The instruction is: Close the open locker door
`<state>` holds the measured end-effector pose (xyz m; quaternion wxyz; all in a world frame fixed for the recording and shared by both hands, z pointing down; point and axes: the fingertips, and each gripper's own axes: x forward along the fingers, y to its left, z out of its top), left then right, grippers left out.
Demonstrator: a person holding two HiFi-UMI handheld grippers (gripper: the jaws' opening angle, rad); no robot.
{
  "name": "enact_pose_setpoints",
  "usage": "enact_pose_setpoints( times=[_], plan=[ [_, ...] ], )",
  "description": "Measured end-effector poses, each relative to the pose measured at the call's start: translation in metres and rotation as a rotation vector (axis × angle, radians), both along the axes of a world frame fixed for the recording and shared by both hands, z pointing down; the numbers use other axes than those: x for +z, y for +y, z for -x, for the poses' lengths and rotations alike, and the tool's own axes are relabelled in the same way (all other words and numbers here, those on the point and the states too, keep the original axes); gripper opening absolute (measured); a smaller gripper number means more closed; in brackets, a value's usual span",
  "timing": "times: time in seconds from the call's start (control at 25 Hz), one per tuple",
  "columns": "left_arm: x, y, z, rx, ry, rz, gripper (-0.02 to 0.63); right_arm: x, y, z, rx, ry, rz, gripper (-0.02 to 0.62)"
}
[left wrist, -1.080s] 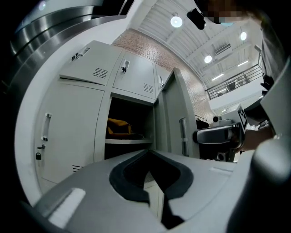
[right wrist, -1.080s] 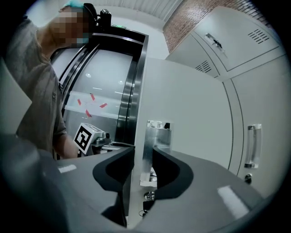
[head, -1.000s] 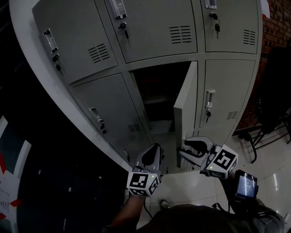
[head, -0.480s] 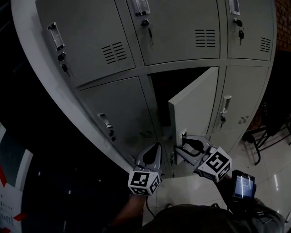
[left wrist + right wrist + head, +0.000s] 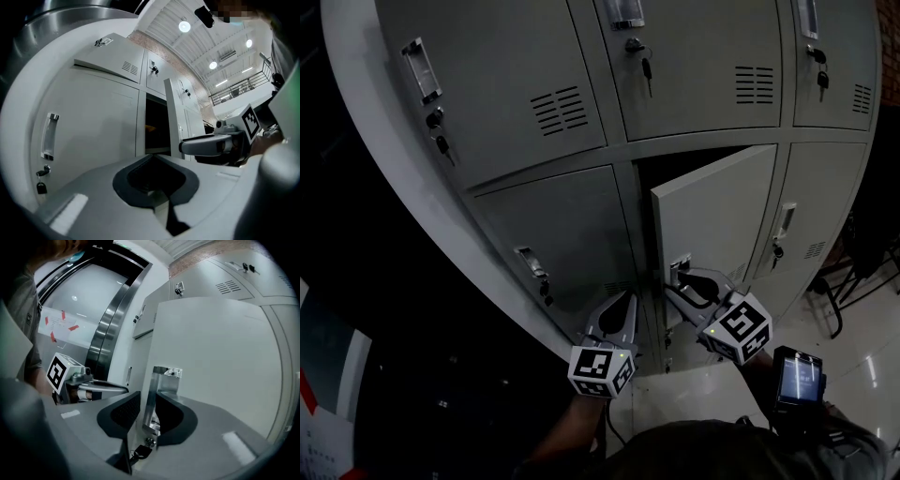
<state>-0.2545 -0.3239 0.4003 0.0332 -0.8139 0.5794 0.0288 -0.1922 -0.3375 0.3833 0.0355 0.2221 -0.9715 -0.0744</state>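
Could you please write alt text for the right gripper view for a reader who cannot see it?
The right hand-held gripper has its jaws closing round the metal handle of a grey locker door, a key hanging below. The left hand-held gripper shows at the left.

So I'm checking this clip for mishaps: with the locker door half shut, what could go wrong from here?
The right gripper has its jaws closing around the door handle, but one pad looks not yet pressed on it, so a push now might slip off. The key dangling just below the handle could snag on the jaws. The left gripper, jaws together, sits near the frame that the door swings toward and might get pinched.
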Motion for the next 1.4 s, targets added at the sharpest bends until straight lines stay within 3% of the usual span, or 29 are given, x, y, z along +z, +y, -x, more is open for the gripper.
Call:
enact_pose_setpoints(
  times=[0.56,1.4],
  plan=[
    [-0.006,-0.016,0.032,0.016,-0.021,-0.004,0.000,0.003,-0.065,0.031,0.118,-0.001,0.021,0.035],
    [-0.002,-0.019,0.045,0.014,-0.005,0.001,0.000,0.004,-0.089,0.040,0.226,-0.020,0.007,0.032]
  ],
)
